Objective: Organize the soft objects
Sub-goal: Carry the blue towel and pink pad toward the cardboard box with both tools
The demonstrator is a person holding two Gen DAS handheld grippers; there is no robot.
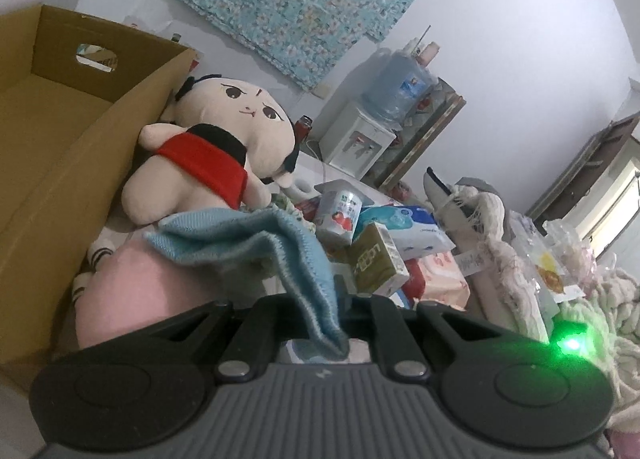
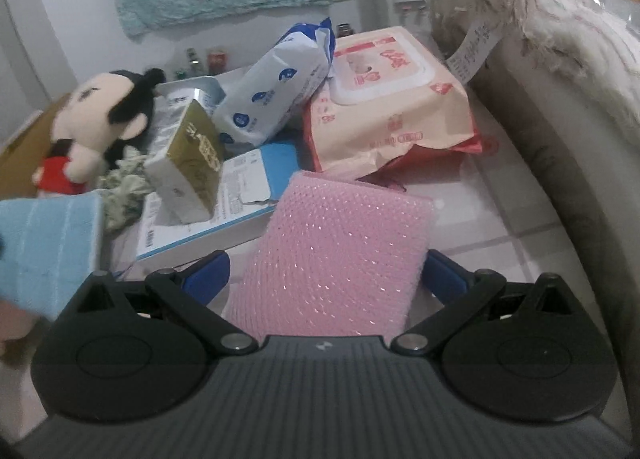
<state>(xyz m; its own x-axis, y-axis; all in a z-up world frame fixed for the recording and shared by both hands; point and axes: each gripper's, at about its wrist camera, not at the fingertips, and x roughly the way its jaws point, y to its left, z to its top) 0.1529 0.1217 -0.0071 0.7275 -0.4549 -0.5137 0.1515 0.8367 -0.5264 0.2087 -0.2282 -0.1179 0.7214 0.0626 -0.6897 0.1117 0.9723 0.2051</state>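
In the left wrist view, the left gripper [image 1: 344,333] is clenched on a corner of a light blue knitted cloth [image 1: 244,237]. The cloth rises from the pinched corner at lower centre and stretches toward the upper left, its long axis running diagonally, its free end spread over a pink soft object [image 1: 136,295] at lower left. Behind it a plush doll [image 1: 216,143] with a red band leans against the outer wall of an open cardboard box [image 1: 72,163] that fills the left of the frame. To the right of centre lies a heap of packets, among them a gold carton [image 1: 374,261].

In the right wrist view, the right gripper [image 2: 326,279] grasps a pink mesh sponge [image 2: 340,247] between its blue fingers [image 2: 208,279]. The sponge's long axis points away from the camera toward the upper centre, tilted slightly right. Beyond its far edge sits a pale orange wipes pack [image 2: 388,107], and the blue cloth shows at the left edge, mid-height
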